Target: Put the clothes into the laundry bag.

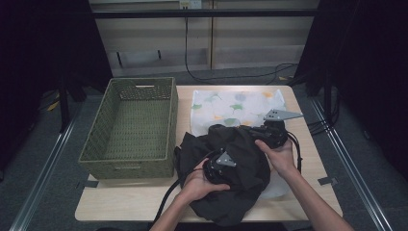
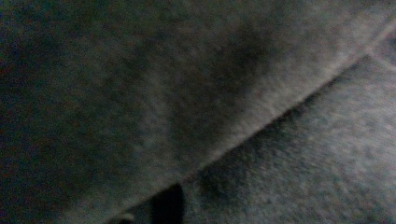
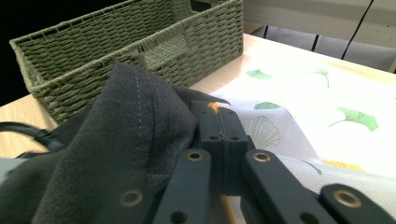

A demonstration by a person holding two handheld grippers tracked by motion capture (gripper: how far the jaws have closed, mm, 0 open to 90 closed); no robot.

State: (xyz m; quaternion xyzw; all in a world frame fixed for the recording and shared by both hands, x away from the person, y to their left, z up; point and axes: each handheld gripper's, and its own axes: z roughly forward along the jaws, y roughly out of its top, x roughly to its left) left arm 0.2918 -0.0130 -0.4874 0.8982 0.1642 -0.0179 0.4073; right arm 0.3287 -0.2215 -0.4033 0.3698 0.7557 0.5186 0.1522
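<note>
Dark grey woven fabric, one piece: a crumpled garment lying at the front centre of the table, its lower folds reaching the front edge. It partly covers the front of the cloth behind it.

White cloth printed with green and yellow ginkgo leaves, one piece: spread flat on the right half of the table, reaching toward the far edge.

Green wicker basket, one: rectangular, with cut-out handles, standing on the left half of the table along the left edge, just beside the garment.

Grippers, two. Left gripper, held in the left hand, is pressed down into the middle of the garment; its own view shows blurred dark fabric close against the lens, and whether its jaws are together or apart cannot be told. Right gripper, held in the right hand, sits at the garment's far right edge; its jaws are closed together, with a raised fold of the garment lying against their left side.
</note>
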